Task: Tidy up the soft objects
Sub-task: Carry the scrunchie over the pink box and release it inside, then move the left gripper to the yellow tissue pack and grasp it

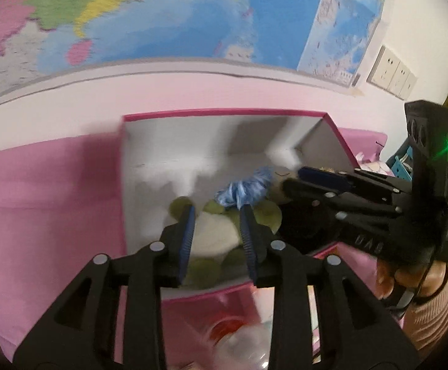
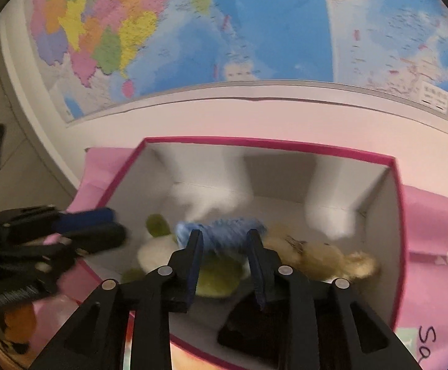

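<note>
1. A wall map (image 2: 224, 30) hangs above a pink cloth (image 1: 48, 191).
2. The pink-rimmed box (image 2: 285, 145) holds a green turtle plush (image 1: 214, 234), a blue yarn toy (image 2: 221, 231) and a tan plush (image 2: 322, 259).
3. The left gripper (image 1: 216, 219) and the right gripper (image 2: 224, 240) both hover spread apart, gripping nothing.

Looks like we're in a kid's bedroom at home: big wall map (image 2: 224, 30), pink floral bedding (image 2: 437, 234), wall sockets (image 1: 392, 72), plush toys (image 2: 322, 257) in a box (image 2: 270, 145).
</note>
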Demonstrator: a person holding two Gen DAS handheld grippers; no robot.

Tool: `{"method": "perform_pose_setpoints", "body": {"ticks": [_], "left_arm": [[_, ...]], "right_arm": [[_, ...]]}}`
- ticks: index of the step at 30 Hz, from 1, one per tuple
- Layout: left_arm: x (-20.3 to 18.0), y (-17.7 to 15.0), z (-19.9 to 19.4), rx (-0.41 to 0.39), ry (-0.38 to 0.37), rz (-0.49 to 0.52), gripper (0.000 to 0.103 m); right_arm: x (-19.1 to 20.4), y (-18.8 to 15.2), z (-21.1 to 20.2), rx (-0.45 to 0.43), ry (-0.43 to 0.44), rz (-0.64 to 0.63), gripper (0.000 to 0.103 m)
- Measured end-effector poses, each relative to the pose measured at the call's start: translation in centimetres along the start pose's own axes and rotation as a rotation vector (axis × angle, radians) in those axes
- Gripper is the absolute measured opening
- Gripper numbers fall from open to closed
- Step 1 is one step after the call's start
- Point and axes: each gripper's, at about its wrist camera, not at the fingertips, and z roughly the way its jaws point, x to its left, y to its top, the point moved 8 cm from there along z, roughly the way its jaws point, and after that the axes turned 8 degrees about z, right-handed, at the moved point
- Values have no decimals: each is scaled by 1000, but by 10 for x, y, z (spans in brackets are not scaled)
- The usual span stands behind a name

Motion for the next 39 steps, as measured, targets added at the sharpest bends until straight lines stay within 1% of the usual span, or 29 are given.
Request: {"method": "perform_pose_setpoints", "body": {"ticks": [2, 5, 8, 11, 14, 16, 17, 20, 24, 28, 33, 34, 36, 39], "left_arm": [[8, -9, -11, -17, 18, -10, 33], [17, -26, -26, -36, 4, -33, 34], [24, -49, -41, -45, -10, -43, 36], [30, -71, -55, -58, -18, -65, 37], [35, -99, -61, -42, -4, -74, 43], [38, -120, -63, -21, 9, -84, 53], [39, -129, -64, -13, 9, -93, 53], [40, -157, -65, 23, 8, -114, 54], [34, -182, -61, 61, -30, -152, 54], [25, -200, -58, 83, -50, -173, 54], [20, -207, -57, 92, -93, -183, 54], [19, -207, -57, 94, -99, -183, 48], [19, -209, -56, 96, -116, -182, 43], [20, -208, -55, 101, -115, -180, 38]], "right_arm": [[-6, -1, -9, -11, -14, 9, 36], [-7, -3, -26, -28, 14, 16, 36], [4, -15, -51, -42, 91, -6, 36], [29, -32, -71, -40, 173, -67, 36], [55, -59, -89, -12, 243, -142, 36], [73, -78, -93, 11, 276, -194, 36], [82, -89, -93, 35, 299, -215, 36], [104, -114, -83, 107, 347, -253, 36], [125, -136, -57, 198, 361, -283, 36], [138, -157, -31, 270, 350, -293, 36], [145, -165, 4, 324, 326, -263, 36], [145, -167, 7, 332, 324, -260, 36], [147, -172, 16, 345, 310, -254, 36], [148, -174, 24, 359, 324, -232, 36]]}}
